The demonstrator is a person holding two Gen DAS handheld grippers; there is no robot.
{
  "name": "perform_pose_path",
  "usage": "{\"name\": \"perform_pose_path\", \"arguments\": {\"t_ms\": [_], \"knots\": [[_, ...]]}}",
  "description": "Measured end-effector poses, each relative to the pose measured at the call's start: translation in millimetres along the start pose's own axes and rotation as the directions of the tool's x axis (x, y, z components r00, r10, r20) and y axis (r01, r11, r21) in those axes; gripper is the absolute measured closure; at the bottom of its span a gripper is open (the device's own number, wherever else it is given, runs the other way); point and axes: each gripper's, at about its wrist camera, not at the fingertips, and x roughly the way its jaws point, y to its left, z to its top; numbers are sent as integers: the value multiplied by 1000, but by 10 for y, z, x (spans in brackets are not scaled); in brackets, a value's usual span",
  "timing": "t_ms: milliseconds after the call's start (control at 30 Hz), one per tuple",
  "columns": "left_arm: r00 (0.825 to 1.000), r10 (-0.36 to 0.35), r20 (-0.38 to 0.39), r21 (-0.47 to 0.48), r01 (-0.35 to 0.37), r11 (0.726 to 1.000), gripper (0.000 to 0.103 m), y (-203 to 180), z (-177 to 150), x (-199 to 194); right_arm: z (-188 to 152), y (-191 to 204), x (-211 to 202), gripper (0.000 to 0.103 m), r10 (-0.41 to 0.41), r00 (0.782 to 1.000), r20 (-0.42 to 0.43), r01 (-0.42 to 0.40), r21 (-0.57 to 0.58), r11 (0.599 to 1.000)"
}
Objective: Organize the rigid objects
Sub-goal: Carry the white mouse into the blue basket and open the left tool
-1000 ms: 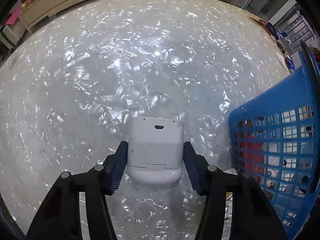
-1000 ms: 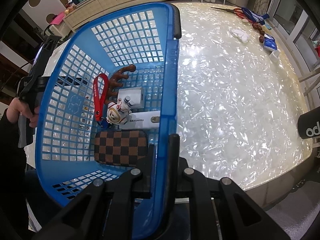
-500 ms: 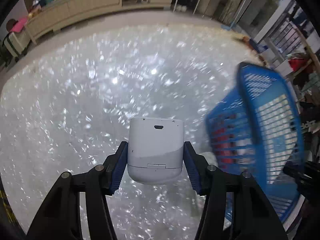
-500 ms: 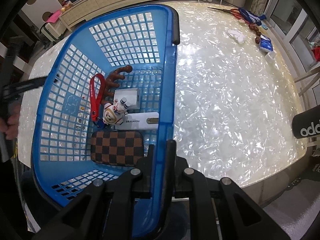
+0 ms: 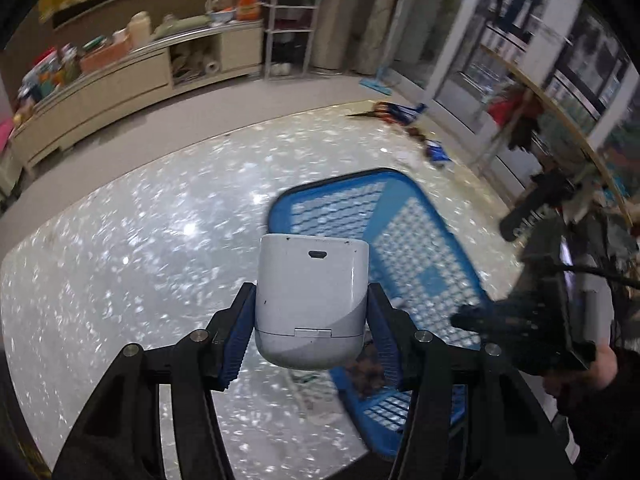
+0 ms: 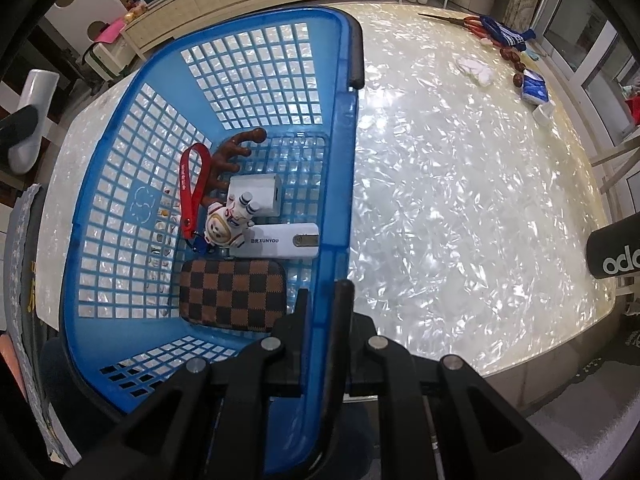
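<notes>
In my left hand-held gripper (image 5: 310, 320) I grasp the white rounded plastic case (image 5: 311, 300) between the blue pads, with its long axis pointing away from me and its port end forward, above the shiny pearl-white tabletop (image 5: 120, 260). The blue plastic lattice basket (image 5: 404, 240) lies just beyond and to the right of the case, so I judge the next move goes forward, right and down. My right hand-held gripper (image 6: 320, 300) is clenched on the rim of this basket, and it points steeply down.
</notes>
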Motion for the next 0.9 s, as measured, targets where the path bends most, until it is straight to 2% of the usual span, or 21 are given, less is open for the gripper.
{"name": "perform_pose_path", "arguments": {"t_ms": [267,700,900], "knots": [[996,-45,-79,48,49,998,44,-383,-97,315,-10,-39,-5,92,38,999,17,-38,-11,999],[980,-93,-174,77,107,991,44,-648,-220,782,-28,-49,-2,92,65,997,39,-65,5,998],[970,-27,-242,162,68,984,44,-774,-202,1110,-32,-45,3,92,66,997,42,-66,6,998]]}}
